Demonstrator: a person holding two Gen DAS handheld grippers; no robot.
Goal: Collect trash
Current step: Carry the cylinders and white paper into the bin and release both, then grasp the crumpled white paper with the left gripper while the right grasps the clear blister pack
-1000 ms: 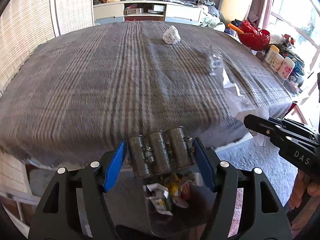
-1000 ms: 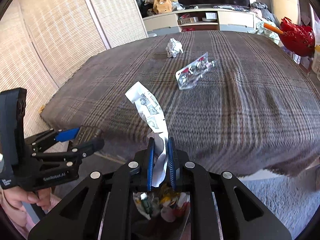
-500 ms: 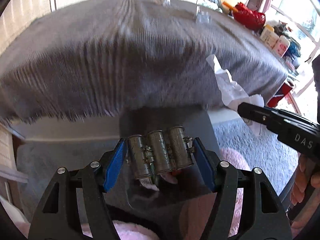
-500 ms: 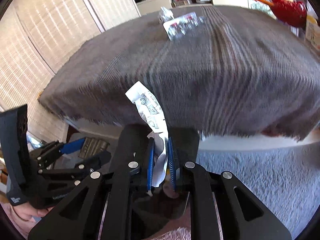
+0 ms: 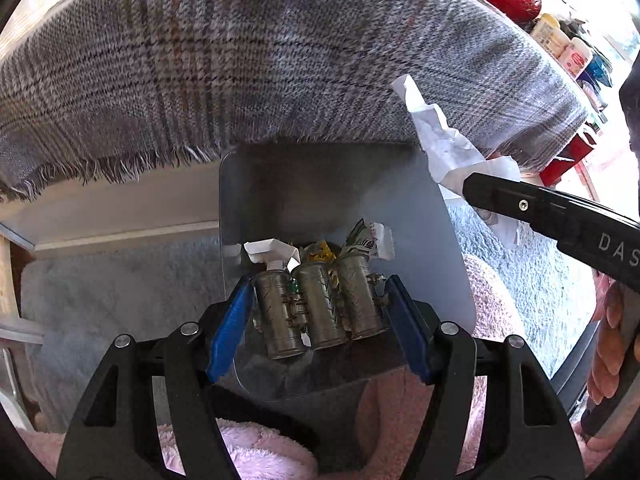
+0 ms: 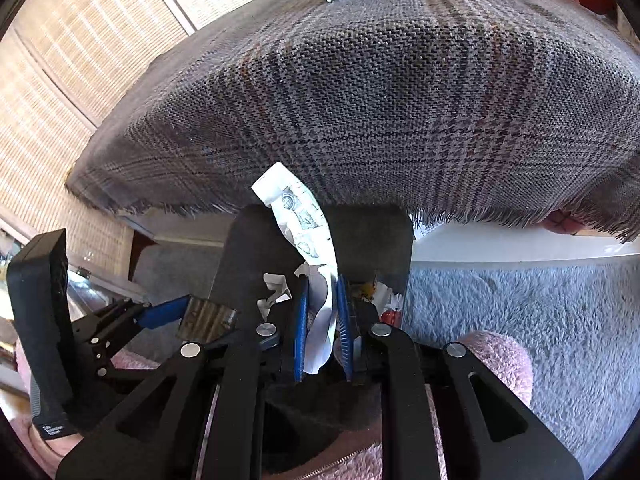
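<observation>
Plaid woven cloth point(image 5: 280, 60) with a frayed fringe now fills the top of both views, since we have dropped both grippers from table height to the grey bin point(image 5: 440, 240) below its edge. Our left gripper point(image 5: 320, 304) clamps a stiff pack of three metal cylinders point(image 5: 320, 304) over the bin's crumpled wrappers point(image 5: 320, 250). Our right gripper point(image 6: 322, 320) has just been easing open, its narrow jaws around a limp printed paper strip point(image 6: 304, 232); we judge both drops are imminent.
</observation>
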